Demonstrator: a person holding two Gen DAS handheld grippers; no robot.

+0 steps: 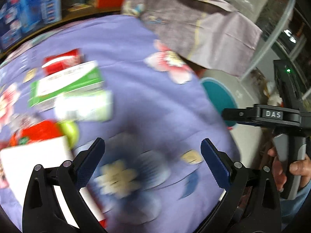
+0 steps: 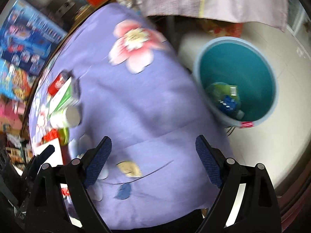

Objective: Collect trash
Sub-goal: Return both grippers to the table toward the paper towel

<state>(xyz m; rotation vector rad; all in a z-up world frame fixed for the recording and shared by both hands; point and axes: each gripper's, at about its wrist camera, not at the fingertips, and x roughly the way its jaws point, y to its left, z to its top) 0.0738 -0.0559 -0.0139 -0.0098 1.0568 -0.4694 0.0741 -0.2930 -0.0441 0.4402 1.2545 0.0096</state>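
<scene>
Trash lies at the left of a purple flowered tablecloth (image 1: 147,101): a red carton (image 1: 62,61), a green-and-white box (image 1: 66,83), a white-green packet (image 1: 83,105), a red wrapper (image 1: 38,132) and a white card (image 1: 35,165). My left gripper (image 1: 152,159) hangs open and empty over the cloth. My right gripper (image 2: 153,159) is open too, empty, above the cloth's near edge. The same boxes (image 2: 62,95) show at its left. A teal bin (image 2: 237,81) stands on the floor to the right, with a green and blue wrapper (image 2: 225,97) inside. Both views are blurred.
A grey-lilac cloth (image 1: 194,23) hangs over the table's far side. Blue printed boxes (image 2: 29,38) stand beyond the table at the left. The right tool's handle and a hand (image 1: 287,155) show at the left view's right edge. Pale floor (image 2: 272,155) surrounds the bin.
</scene>
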